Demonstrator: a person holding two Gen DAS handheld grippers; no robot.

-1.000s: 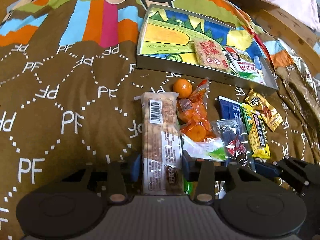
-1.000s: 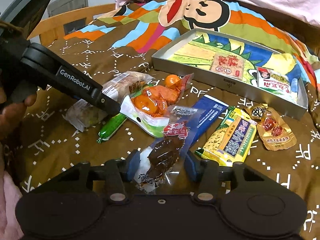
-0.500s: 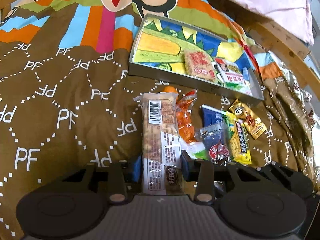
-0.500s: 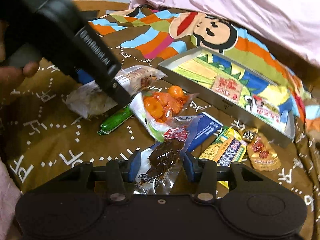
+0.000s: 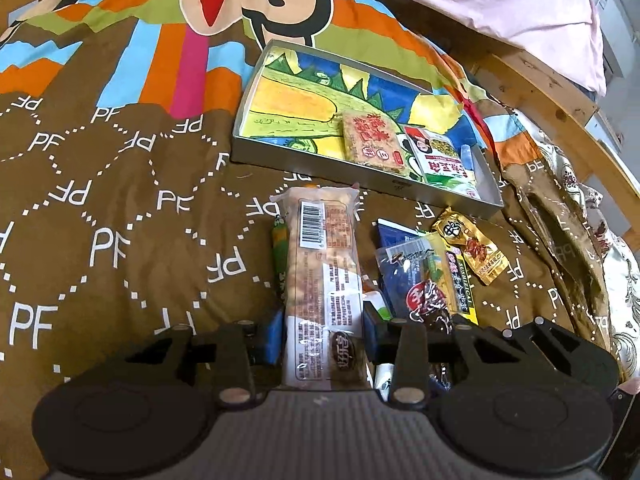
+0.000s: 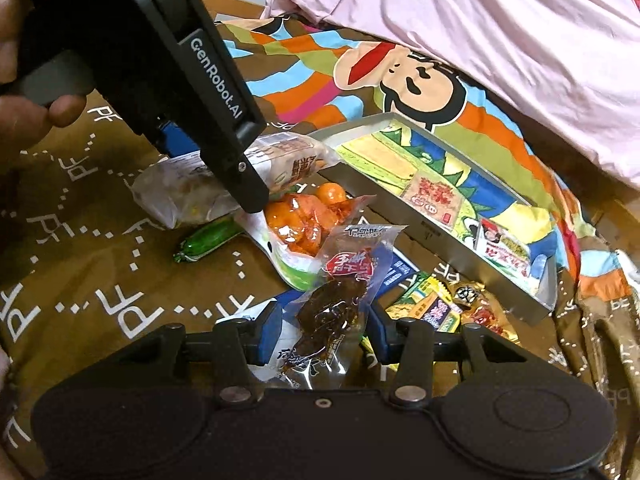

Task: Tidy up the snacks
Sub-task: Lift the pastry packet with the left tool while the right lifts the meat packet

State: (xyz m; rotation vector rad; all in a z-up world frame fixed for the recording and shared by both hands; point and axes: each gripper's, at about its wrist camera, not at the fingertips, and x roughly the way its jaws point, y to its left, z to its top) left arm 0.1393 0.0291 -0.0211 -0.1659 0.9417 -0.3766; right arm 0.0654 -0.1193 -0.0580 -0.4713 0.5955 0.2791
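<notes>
A brown bedspread [image 5: 120,208] printed with "PF" letters and a bright cartoon covers the bed, with a pink quilt [image 6: 500,40] heaped at the far side.

Two tongs work here, and each clamps one packet. The left gripper [image 5: 322,332] is closed on a long cake bar [image 5: 324,276], which runs straight ahead from its blue pads. The right gripper [image 6: 322,330] is clamped on a clear pouch of dark jerky [image 6: 340,300].

Just beyond the right gripper lie one bag of orange sweets [image 6: 304,224], one loose orange ball [image 6: 330,192] and one green sausage [image 6: 206,238] to the left. To its right sit one blue packet [image 6: 400,274], one yellow-green packet [image 6: 428,304] and one gold packet [image 6: 476,308], bunched together and partly overlapping.

Farther ahead stands one metal tray [image 5: 320,168] with a painted floor. It holds two packets at its right end: a tan square [image 5: 372,144] and a red-and-green one [image 5: 444,160], side by side.

In the right wrist view the left gripper's black body crosses the upper left, hiding part of the cake bar, with a hand [image 6: 24,92] behind it.
</notes>
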